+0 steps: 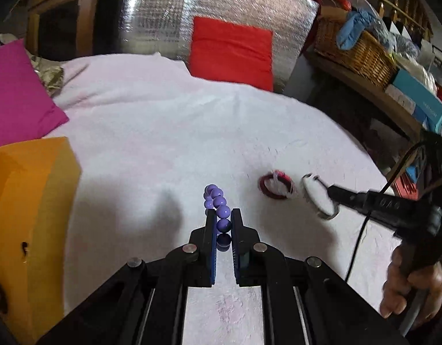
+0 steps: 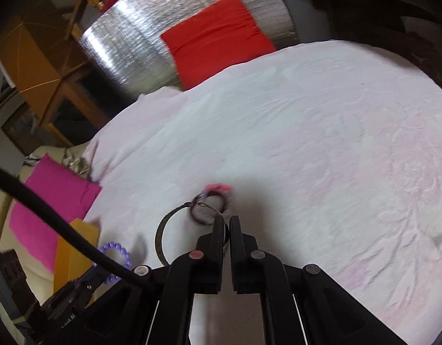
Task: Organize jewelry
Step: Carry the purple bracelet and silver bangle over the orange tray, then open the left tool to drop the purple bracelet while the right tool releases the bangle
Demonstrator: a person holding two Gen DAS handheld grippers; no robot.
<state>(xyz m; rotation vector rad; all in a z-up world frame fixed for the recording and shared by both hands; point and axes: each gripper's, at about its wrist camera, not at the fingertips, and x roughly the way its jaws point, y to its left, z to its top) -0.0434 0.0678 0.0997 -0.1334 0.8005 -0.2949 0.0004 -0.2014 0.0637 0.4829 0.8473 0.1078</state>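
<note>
My left gripper (image 1: 223, 215) is shut on a purple bead bracelet (image 1: 218, 201), held edge-on above the white cloth; the bracelet also shows in the right wrist view (image 2: 117, 254). My right gripper (image 2: 226, 220) is shut on the rim of a thin dark metal bangle (image 2: 160, 235), which shows as a silver ring (image 1: 318, 198) in the left wrist view. A dark red bangle with a white tag (image 1: 275, 185) lies on the cloth just left of the right gripper's tips; it also shows in the right wrist view (image 2: 212, 201), blurred.
An orange box (image 1: 28, 215) stands at the left on the white cloth (image 1: 163, 132). A magenta cushion (image 1: 16, 92) lies behind it and a red cushion (image 1: 232, 51) at the back. A wicker basket (image 1: 356, 51) sits on a shelf at the right.
</note>
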